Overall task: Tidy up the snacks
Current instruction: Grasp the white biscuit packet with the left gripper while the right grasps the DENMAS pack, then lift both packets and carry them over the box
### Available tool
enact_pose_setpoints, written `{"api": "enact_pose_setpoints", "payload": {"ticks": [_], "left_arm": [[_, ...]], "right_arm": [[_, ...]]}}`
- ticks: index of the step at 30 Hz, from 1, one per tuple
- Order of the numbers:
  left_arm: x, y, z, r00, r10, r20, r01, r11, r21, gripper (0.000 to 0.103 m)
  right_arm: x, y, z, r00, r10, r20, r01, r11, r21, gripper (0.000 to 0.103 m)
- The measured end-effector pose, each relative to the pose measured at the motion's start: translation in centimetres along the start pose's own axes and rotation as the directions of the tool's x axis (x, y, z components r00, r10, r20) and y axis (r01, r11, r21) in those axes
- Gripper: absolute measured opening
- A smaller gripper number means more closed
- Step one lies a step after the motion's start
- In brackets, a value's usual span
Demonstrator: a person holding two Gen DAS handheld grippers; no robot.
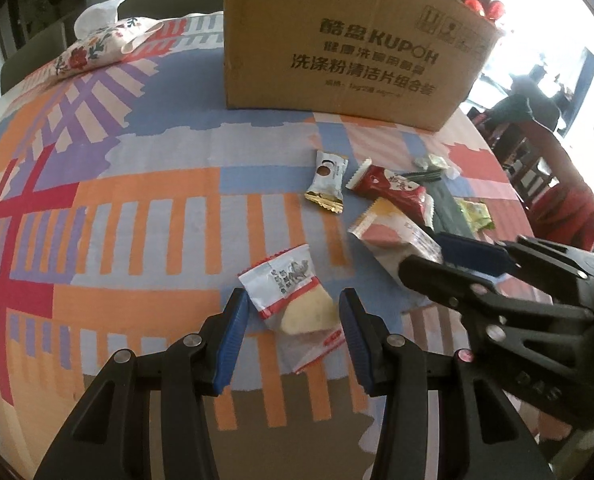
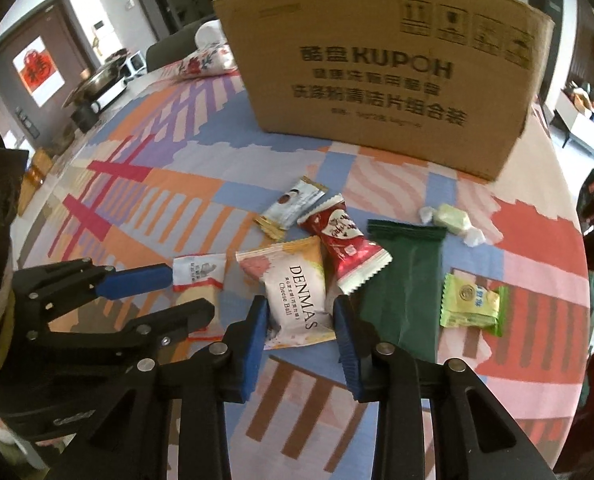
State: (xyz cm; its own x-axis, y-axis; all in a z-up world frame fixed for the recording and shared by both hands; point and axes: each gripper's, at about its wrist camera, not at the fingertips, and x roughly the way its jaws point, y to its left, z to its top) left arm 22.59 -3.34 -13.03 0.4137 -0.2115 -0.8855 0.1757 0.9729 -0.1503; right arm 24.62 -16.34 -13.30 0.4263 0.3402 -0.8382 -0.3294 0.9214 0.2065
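Note:
Several wrapped snacks lie on a patterned tablecloth in front of a cardboard box (image 1: 337, 44) (image 2: 381, 80). My left gripper (image 1: 293, 312) is open, its fingers on either side of a white-and-red cake packet (image 1: 293, 296) (image 2: 201, 276). My right gripper (image 2: 299, 316) (image 1: 429, 256) is open around the lower end of a DENMAS Cheese Ball packet (image 2: 297, 292) (image 1: 393, 236). Beyond lie a red packet (image 2: 345, 240) (image 1: 393, 188), a silver-and-gold packet (image 2: 293, 208) (image 1: 327, 180), a dark green packet (image 2: 401, 284), a light green packet (image 2: 471, 300) and a pale wrapped candy (image 2: 451, 220).
A floral tissue pouch (image 1: 101, 40) (image 2: 205, 60) lies at the table's far left. A pot (image 2: 97, 80) stands on a side counter beyond the table's left edge. Dark chairs (image 1: 537, 176) stand past the right edge.

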Motion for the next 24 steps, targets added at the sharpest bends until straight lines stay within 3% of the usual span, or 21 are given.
{"api": "enact_pose_setpoints", "payload": {"ticks": [4, 9, 24], "left_arm": [[0.3, -0.2, 0.1, 1.0, 0.019, 0.001, -0.019, 1.0, -0.013, 0.045], [0.1, -0.4, -0.1, 1.0, 0.006, 0.014, -0.006, 1.0, -0.006, 0.033], [-3.1, 0.7, -0.4, 0.997, -0.001, 0.082, 0.003, 1.0, -0.028, 0.032]], "right_arm": [[-0.2, -0.1, -0.2, 1.0, -0.001, 0.006, 0.001, 1.0, 0.005, 0.034], [-0.2, 0.1, -0.4, 1.0, 0.002, 0.009, -0.002, 1.0, 0.0, 0.034], [-1.1, 1.4, -0.3, 0.999, 0.007, 0.031, -0.007, 1.0, 0.008, 0.034]]}}
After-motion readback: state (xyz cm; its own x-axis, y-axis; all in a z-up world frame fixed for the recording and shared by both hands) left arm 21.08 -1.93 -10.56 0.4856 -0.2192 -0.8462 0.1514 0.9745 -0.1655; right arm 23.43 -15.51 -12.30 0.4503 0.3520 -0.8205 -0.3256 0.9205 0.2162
